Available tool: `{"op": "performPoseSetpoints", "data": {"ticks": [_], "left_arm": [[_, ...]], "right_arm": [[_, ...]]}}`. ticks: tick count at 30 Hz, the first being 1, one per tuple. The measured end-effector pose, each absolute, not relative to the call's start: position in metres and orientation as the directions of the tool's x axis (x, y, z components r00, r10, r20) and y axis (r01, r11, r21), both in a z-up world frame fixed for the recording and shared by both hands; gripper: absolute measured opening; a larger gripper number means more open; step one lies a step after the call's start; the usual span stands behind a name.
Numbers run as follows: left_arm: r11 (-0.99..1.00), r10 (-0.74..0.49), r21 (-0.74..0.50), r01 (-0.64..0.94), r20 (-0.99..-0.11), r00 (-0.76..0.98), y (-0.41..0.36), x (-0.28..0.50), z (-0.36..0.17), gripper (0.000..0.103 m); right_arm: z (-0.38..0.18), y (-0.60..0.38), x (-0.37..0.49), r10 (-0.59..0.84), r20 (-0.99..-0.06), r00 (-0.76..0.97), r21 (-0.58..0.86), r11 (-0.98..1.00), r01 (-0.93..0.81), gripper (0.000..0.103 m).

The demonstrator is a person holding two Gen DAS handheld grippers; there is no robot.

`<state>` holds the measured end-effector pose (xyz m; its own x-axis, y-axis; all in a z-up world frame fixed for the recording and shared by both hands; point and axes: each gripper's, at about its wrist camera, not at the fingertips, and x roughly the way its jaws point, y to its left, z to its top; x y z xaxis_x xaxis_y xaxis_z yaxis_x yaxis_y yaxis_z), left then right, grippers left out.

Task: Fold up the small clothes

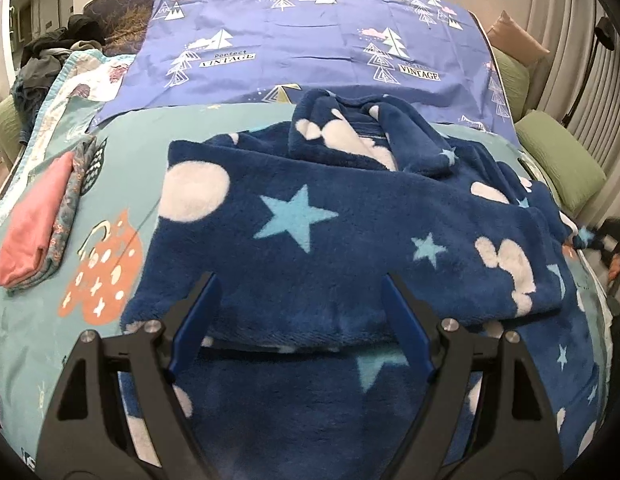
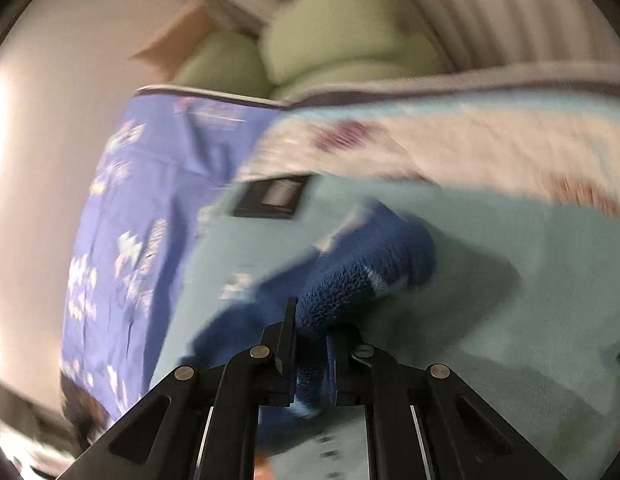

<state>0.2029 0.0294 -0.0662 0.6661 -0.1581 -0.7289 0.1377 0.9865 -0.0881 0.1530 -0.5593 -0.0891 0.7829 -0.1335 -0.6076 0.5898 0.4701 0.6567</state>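
navy star-print fleece garment (image 1: 310, 216): plush, fuzzy, matt | teal printed bed sheet (image 1: 122, 184): smooth woven cloth | left tool (image 1: 298, 284): matt black plastic, blue pads, shiny metal pins

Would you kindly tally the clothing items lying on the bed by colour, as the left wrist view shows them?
Navy fleece garment with stars: 1
Pink folded item: 1
Grey-blue patterned folded item, beside the pink one: 1
Total: 3

A home bedroom: a bed (image 1: 110, 184) with printed sheets, green pillows (image 1: 558, 156) and a clothes pile (image 1: 54, 52).
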Motion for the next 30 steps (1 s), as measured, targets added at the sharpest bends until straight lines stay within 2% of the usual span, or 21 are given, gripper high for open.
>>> {"op": "performPoseSetpoints", "data": {"ticks": [5,9,12,14,17,18,21,22,27,30], "left_arm": [[0.980,-0.199,-0.137,0.145,-0.728,0.656,0.030,0.205,-0.064,0.082],[0.973,-0.231,-0.172,0.154,-0.732,0.641,0.031,0.206,-0.063,0.082],[0.972,-0.233,-0.180,0.148,-0.726,0.647,0.036,0.204,-0.062,0.082],[0.969,-0.245,-0.201,0.143,-0.716,0.653,0.041,0.203,-0.061,0.082],[0.959,-0.278,-0.248,0.139,-0.712,0.645,0.050,0.202,-0.061,0.082],[0.958,-0.277,-0.255,0.131,-0.713,0.645,0.053,0.202,-0.062,0.082],[0.954,-0.287,-0.272,0.125,-0.713,0.640,0.058,0.201,-0.064,0.082],[0.952,-0.293,-0.278,0.126,-0.713,0.637,0.060,0.200,-0.065,0.082],[0.939,-0.333,-0.306,0.154,-0.707,0.624,0.060,0.197,-0.069,0.082],[0.909,-0.409,-0.368,0.196,-0.694,0.592,0.055,0.198,-0.069,0.082]], "right_arm": [[-0.008,-0.480,0.175,-0.093,-0.493,0.865,0.552,0.735,0.393,0.009],[0.039,-0.372,0.186,0.035,-0.416,0.909,0.383,0.913,0.140,0.009],[0.048,-0.292,0.181,0.158,-0.390,0.907,0.275,0.960,-0.049,0.009],[0.041,-0.247,0.176,0.246,-0.405,0.881,0.239,0.958,-0.158,0.009],[0.008,-0.184,0.176,0.376,-0.510,0.774,0.205,0.927,-0.316,0.012],[-0.011,-0.160,0.176,0.401,-0.573,0.715,0.176,0.912,-0.371,0.012],[-0.048,-0.127,0.172,0.378,-0.683,0.625,0.098,0.896,-0.434,0.016],[-0.057,-0.121,0.169,0.363,-0.706,0.608,0.081,0.895,-0.439,0.021],[-0.060,-0.139,0.156,0.384,-0.700,0.603,0.123,0.895,-0.428,0.033],[-0.053,-0.155,0.146,0.390,-0.693,0.606,0.154,0.902,-0.404,0.039]]}}
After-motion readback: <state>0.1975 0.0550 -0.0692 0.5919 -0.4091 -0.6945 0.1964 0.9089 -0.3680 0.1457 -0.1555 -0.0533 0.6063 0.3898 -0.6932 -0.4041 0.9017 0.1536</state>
